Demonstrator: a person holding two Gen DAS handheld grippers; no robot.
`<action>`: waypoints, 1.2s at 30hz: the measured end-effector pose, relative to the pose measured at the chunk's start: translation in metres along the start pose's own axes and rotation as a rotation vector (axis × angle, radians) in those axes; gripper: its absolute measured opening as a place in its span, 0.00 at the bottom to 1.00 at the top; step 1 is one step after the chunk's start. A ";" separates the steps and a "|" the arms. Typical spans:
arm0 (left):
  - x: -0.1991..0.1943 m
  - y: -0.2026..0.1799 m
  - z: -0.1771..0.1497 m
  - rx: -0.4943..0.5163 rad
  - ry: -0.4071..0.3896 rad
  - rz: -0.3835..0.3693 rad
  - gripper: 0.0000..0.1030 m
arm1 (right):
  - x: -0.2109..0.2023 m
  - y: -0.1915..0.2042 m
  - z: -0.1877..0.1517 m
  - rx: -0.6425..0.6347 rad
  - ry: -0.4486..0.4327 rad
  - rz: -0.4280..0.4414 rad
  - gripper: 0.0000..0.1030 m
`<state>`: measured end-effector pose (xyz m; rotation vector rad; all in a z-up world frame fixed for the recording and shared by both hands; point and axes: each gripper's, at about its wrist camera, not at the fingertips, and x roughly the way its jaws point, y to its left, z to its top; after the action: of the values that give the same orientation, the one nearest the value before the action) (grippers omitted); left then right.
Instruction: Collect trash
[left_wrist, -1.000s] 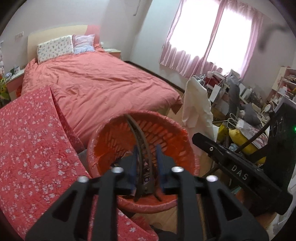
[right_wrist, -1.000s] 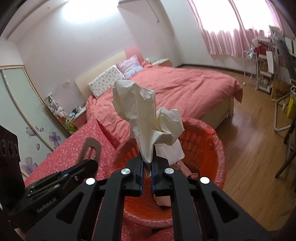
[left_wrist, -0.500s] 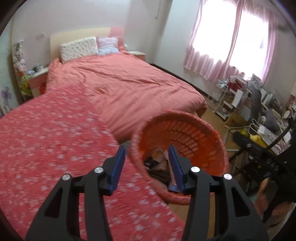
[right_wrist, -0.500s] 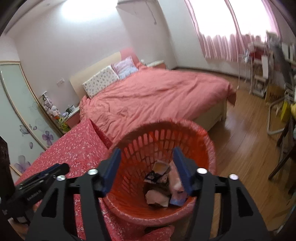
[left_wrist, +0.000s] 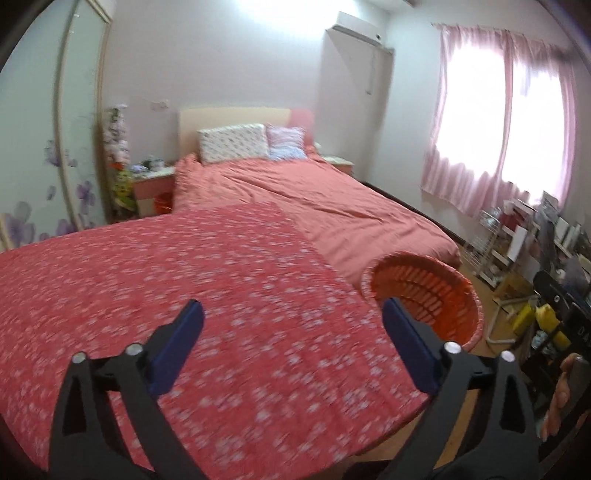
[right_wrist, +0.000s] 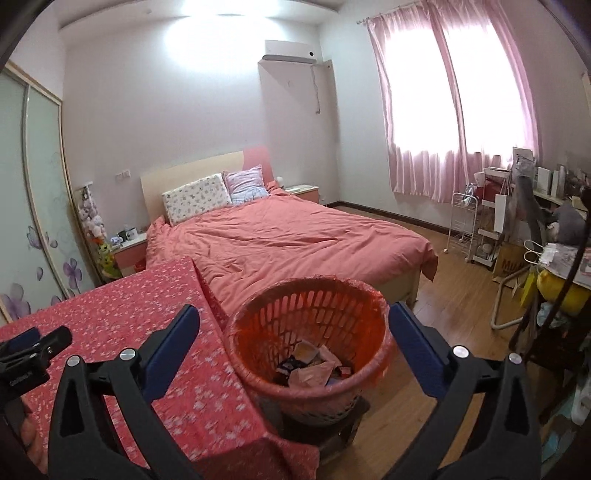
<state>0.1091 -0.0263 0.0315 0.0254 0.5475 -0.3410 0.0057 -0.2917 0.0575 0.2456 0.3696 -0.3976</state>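
An orange plastic basket (right_wrist: 310, 314) stands on the floor beside the table; crumpled paper and wrappers (right_wrist: 314, 367) lie in its bottom. My right gripper (right_wrist: 293, 323) is open and empty, above and in front of the basket. My left gripper (left_wrist: 293, 315) is open and empty over the table with the red floral cloth (left_wrist: 166, 280). The basket's rim (left_wrist: 424, 284) shows at the right in the left wrist view. The left gripper's tip (right_wrist: 33, 347) shows at the far left in the right wrist view.
A bed with a pink cover (right_wrist: 288, 236) lies behind the table and basket. A cluttered desk and white racks (right_wrist: 517, 229) stand along the right under the pink-curtained window. Wooden floor (right_wrist: 443, 314) runs between the bed and desk.
Both grippers opened and dropped their loads into the basket: the dark strip from the left, the crumpled paper from the right. Both then pulled back, the left swinging over the table.
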 end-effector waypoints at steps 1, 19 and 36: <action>-0.008 0.003 -0.003 -0.001 -0.011 0.017 0.96 | -0.006 0.004 -0.004 -0.006 -0.002 -0.011 0.98; -0.070 0.030 -0.068 -0.092 -0.035 0.239 0.96 | -0.030 0.037 -0.048 -0.105 0.075 -0.109 0.98; -0.068 0.029 -0.087 -0.139 0.013 0.247 0.96 | -0.033 0.042 -0.065 -0.106 0.108 -0.165 0.98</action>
<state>0.0200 0.0316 -0.0097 -0.0388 0.5730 -0.0620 -0.0244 -0.2236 0.0183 0.1337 0.5172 -0.5268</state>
